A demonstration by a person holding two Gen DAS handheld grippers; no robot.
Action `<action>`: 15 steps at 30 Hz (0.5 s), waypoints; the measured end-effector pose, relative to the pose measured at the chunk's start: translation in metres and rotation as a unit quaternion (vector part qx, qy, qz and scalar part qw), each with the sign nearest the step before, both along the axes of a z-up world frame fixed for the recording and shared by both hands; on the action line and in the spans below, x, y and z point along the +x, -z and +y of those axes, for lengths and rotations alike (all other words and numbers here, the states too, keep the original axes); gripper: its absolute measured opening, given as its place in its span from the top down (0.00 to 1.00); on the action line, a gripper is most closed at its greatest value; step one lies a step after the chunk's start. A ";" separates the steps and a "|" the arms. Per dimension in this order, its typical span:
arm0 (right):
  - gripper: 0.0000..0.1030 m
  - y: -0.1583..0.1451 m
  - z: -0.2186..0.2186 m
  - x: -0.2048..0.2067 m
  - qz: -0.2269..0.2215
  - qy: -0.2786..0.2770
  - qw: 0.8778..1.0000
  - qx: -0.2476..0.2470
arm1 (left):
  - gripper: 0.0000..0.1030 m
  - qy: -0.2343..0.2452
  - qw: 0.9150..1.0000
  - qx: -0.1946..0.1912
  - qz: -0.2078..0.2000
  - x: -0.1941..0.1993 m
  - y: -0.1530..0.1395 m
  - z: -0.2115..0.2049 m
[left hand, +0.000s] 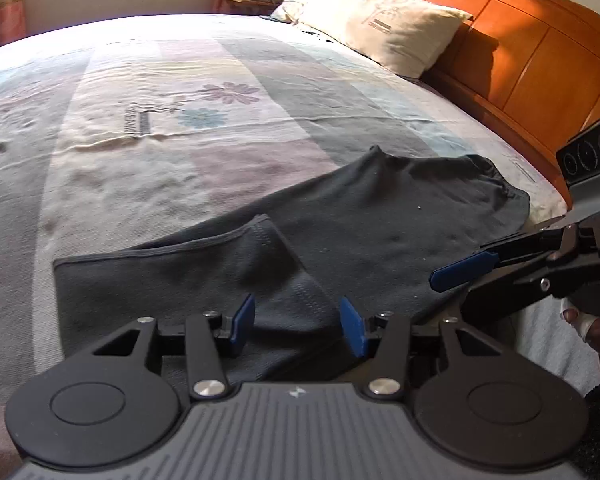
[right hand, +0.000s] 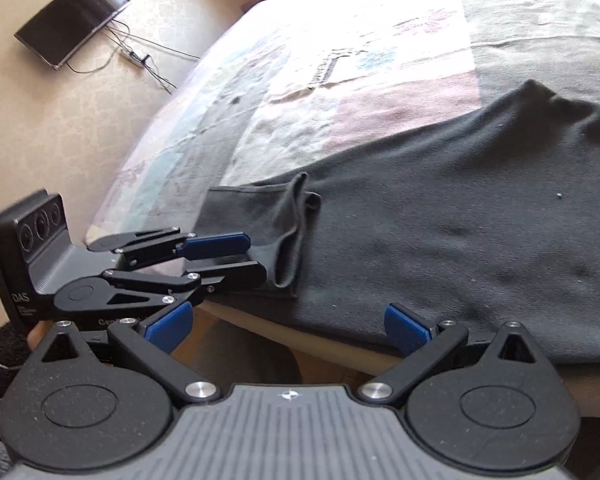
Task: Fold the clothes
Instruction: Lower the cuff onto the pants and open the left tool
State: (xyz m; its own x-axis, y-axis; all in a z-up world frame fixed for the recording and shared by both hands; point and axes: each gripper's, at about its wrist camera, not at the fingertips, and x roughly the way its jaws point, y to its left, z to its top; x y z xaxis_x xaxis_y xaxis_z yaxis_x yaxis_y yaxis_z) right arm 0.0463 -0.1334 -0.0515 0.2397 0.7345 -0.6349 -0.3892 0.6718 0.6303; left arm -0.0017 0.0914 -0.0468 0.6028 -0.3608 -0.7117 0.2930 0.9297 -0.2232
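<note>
A dark grey garment (left hand: 380,220) lies spread flat near the front edge of the bed, with a hemmed flap (left hand: 204,256) folded over its left part. My left gripper (left hand: 298,326) hovers over that left end, its blue pads apart, with cloth below them and nothing pinched. From the right wrist view the left gripper (right hand: 254,258) has its tips at the garment's rumpled hem (right hand: 290,240). My right gripper (right hand: 288,326) stands wide open at the garment's near edge (right hand: 380,320) by the bed side. It also shows in the left wrist view, as the right gripper (left hand: 450,280) over the garment's right part.
A patterned bedspread (left hand: 160,120) covers the bed. A cream pillow (left hand: 380,20) leans on the wooden headboard (left hand: 532,52) at the far right. A flat screen (right hand: 72,20) with cables hangs on the wall. A taped finger (left hand: 580,320) holds the right gripper.
</note>
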 end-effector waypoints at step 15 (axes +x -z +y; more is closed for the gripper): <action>0.00 0.054 0.064 0.093 0.122 -0.002 0.979 0.162 | 0.43 -0.138 0.989 -0.039 -0.020 -0.042 0.004 0.078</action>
State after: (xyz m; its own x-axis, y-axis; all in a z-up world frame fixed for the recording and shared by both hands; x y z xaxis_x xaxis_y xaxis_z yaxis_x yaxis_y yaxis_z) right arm 0.1395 -0.0691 -0.1053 0.1062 0.9073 -0.4067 -0.2040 0.4202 0.8842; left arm -0.0434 0.1694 -0.0513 0.7126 -0.2322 -0.6621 0.0407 0.9557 -0.2914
